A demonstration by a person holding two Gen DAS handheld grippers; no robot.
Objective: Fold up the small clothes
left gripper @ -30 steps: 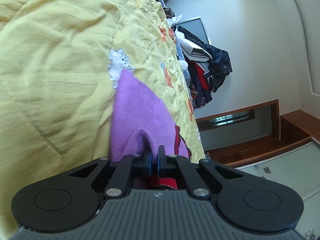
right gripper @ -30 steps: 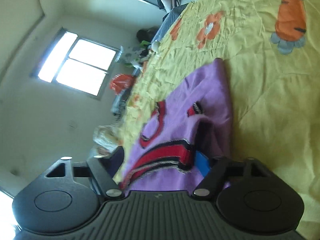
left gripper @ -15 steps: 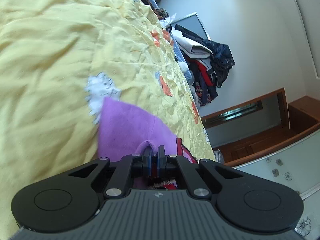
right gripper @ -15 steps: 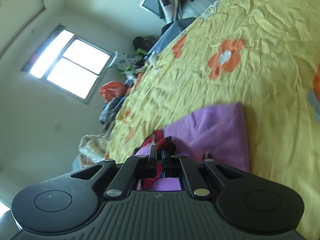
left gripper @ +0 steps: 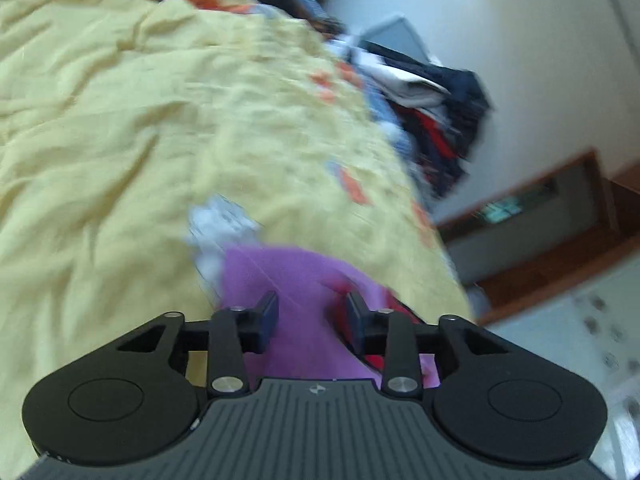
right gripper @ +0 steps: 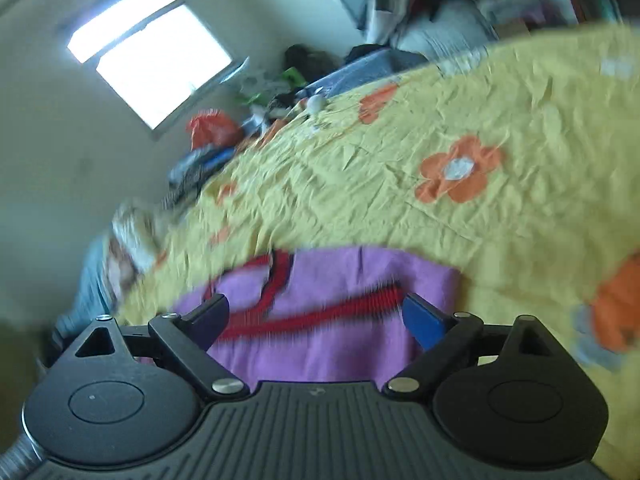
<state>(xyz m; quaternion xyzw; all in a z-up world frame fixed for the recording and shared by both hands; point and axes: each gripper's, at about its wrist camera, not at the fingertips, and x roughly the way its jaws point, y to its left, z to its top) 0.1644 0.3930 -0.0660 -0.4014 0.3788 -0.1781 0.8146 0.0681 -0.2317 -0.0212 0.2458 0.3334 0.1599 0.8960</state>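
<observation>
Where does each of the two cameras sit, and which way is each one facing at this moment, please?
Left wrist: on the left tool, looking along its open fingers over the purple garment and yellow bedspread toward a clothes pile.
Right wrist: on the right tool, fingers open, facing the purple garment, the bedspread and a window.
Shared: the garment and bedspread.

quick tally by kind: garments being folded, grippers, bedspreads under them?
Purple garment with red trim: 1
Grippers: 2, left gripper and right gripper, both open with the garment showing between their fingers
Yellow bedspread with orange flowers: 1
Total: 4
</observation>
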